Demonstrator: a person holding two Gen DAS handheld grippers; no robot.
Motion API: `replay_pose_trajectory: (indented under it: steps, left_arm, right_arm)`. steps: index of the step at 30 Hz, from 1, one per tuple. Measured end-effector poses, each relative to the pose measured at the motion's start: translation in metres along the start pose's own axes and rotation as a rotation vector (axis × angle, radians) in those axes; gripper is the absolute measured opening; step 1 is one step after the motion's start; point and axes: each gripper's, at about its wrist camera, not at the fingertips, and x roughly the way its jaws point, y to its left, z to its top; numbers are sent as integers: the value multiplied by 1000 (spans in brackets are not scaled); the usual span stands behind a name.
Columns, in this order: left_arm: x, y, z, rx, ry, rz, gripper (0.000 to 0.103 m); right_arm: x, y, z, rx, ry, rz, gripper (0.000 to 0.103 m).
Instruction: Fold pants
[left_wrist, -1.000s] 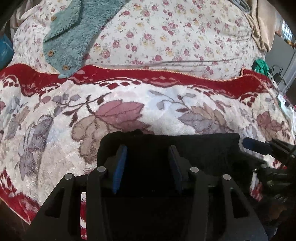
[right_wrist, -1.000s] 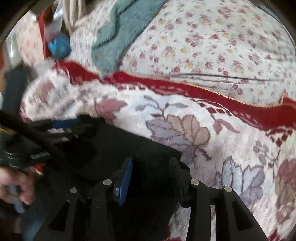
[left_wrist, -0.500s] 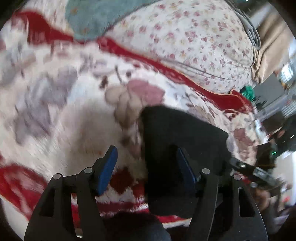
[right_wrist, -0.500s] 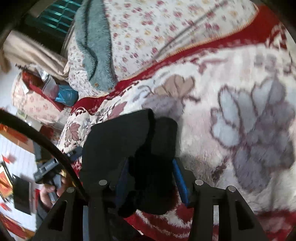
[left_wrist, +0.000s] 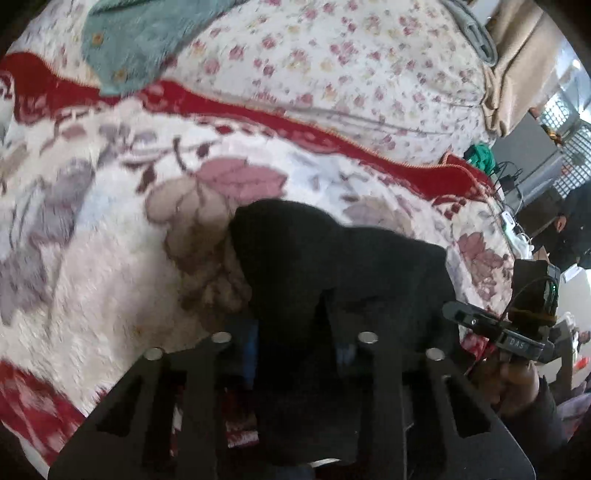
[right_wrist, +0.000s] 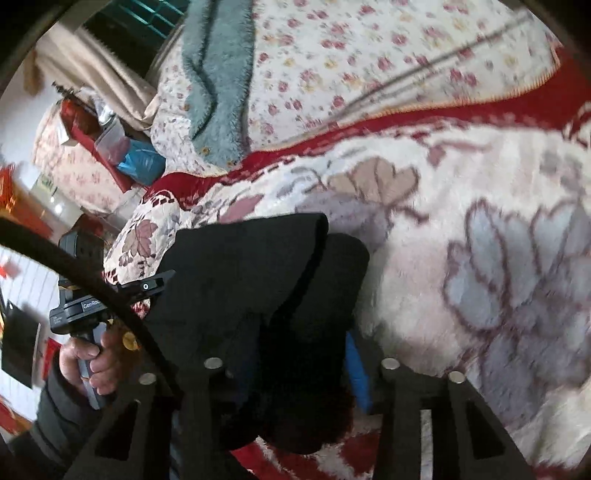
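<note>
The black pants (left_wrist: 332, 266) lie bunched and folded on the floral blanket (left_wrist: 92, 240) near its front edge. My left gripper (left_wrist: 297, 350) is shut on the near left part of the pants; black cloth fills the gap between its blue pads. My right gripper (right_wrist: 295, 365) is shut on the near right part of the pants (right_wrist: 251, 288), with one blue pad (right_wrist: 356, 365) showing beside the cloth. The right gripper also shows at the right in the left wrist view (left_wrist: 509, 332), and the left one at the left in the right wrist view (right_wrist: 92, 299).
A teal fleece garment (left_wrist: 140, 40) lies on the flowered quilt (left_wrist: 332, 66) at the back. A red blanket border (left_wrist: 295, 122) runs across. Boxes and bags (right_wrist: 110, 147) stand beside the bed at left. A person (left_wrist: 569, 229) sits at far right.
Both grippers have closed on the pants and lifted their near edge. The left gripper was open half a second ago. The cloth now stands bunched between the fingers.
</note>
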Motion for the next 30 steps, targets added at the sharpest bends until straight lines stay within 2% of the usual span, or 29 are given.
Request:
replay_pose_trajectory:
  steps: [2, 4, 5, 7, 9, 11, 13, 14, 15, 16, 18, 20, 23, 27, 30]
  left_arm:
    - [0, 1, 14, 2, -21, -23, 25]
    - [0, -3, 33, 11, -55, -16, 25]
    - [3, -4, 44, 10, -56, -25, 24]
    - [17, -6, 64, 12, -36, -24, 24]
    - [32, -4, 73, 26, -8, 12, 24]
    - [38, 2, 73, 13, 9, 28, 24]
    - [36, 10, 67, -1, -2, 0, 24]
    - [35, 14, 64, -10, -3, -7, 24]
    - [35, 16, 62, -15, -4, -11, 24]
    - [35, 17, 60, -21, -5, -18, 25]
    - [35, 18, 59, -27, -6, -25, 25]
    - [37, 17, 60, -26, 0, -20, 25]
    - [39, 19, 60, -27, 0, -13, 25]
    - [37, 15, 64, -35, -15, -8, 25]
    - [37, 0, 77, -31, -36, -30, 24]
  right_arm:
    - [-9, -1, 11, -5, -34, -14, 31]
    - [-19, -5, 30, -6, -78, -38, 20]
    - [-23, -9, 39, -1, -96, -43, 6]
    - [-26, -20, 59, 41, -101, -36, 6]
    - [-21, -29, 73, 58, -49, -47, 6]
    - [-14, -30, 73, 52, -6, -61, 11]
    - [-8, -35, 66, 108, 18, -15, 30]
    - [-5, -40, 60, 164, 12, 17, 47]
    - [-4, -45, 52, 228, -14, 48, 50]
    - [-1, -50, 44, 281, -38, 87, 51]
    - [8, -52, 34, 339, -32, 131, 51]
    - [21, -47, 29, 348, -2, 121, 51]
    - [36, -28, 29, 245, 20, 101, 53]
    - [25, -14, 40, 106, -5, 49, 32]
    - [6, -13, 63, 54, -37, 16, 31]
